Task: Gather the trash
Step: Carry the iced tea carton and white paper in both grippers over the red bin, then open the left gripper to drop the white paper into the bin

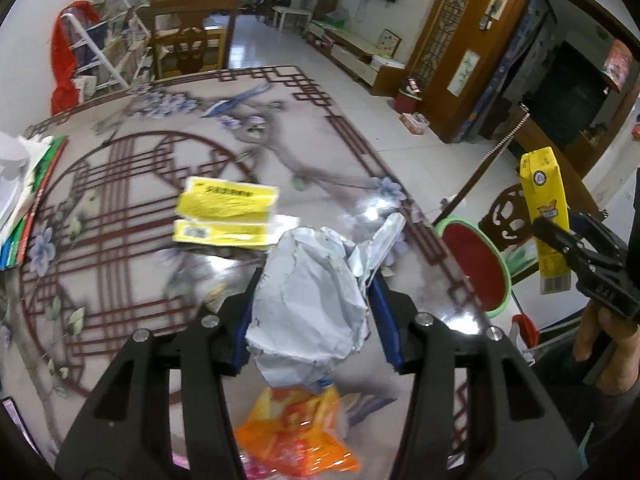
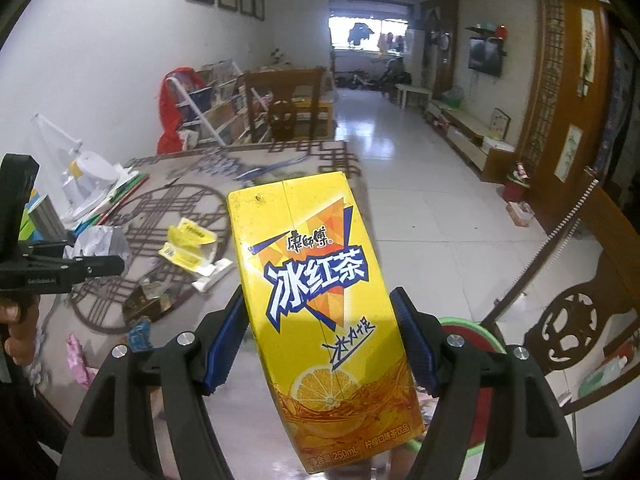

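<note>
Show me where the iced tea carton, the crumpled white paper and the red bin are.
iced tea carton (image 2: 316, 300): right wrist view, middle of its printed front face.
crumpled white paper (image 1: 308, 304): left wrist view, centre of the wad between the gripper pads.
red bin (image 1: 476, 268): left wrist view, its red inner wall.

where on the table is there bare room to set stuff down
Bare room: the far end of the table, beyond the yellow wrapper up to the far border, and the strip along its right edge next to the red bin. Crowded: the left edge with the stacked books, and the near end with the orange wrapper and other scraps.
</note>
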Demonstrator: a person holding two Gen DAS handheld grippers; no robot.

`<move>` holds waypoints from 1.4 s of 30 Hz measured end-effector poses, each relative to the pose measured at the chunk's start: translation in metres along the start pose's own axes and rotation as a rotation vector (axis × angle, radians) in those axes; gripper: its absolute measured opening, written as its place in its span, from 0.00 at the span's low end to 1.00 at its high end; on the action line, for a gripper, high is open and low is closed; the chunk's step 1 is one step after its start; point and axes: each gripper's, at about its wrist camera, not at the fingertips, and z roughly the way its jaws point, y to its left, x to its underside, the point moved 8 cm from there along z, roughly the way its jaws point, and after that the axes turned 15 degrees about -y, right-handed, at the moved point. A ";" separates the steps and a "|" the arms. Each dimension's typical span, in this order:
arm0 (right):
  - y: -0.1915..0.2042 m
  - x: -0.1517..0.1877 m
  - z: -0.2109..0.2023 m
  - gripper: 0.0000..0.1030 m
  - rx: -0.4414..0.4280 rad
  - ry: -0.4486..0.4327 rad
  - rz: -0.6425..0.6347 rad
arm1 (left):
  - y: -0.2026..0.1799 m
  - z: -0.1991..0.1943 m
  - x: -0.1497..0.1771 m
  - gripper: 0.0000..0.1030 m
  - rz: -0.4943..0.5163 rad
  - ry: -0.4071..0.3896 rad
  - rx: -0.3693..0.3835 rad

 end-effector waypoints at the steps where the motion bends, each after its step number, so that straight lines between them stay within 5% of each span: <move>1: -0.007 0.000 -0.002 0.66 0.009 -0.001 0.008 | -0.006 0.003 -0.001 0.47 0.003 0.002 0.010; 29: -0.192 0.061 -0.035 0.66 0.250 0.018 0.228 | -0.246 0.120 -0.011 0.47 0.104 0.106 0.389; 42: -0.218 0.077 -0.040 0.66 0.312 0.049 0.296 | -0.282 0.169 0.015 0.48 0.051 0.237 0.454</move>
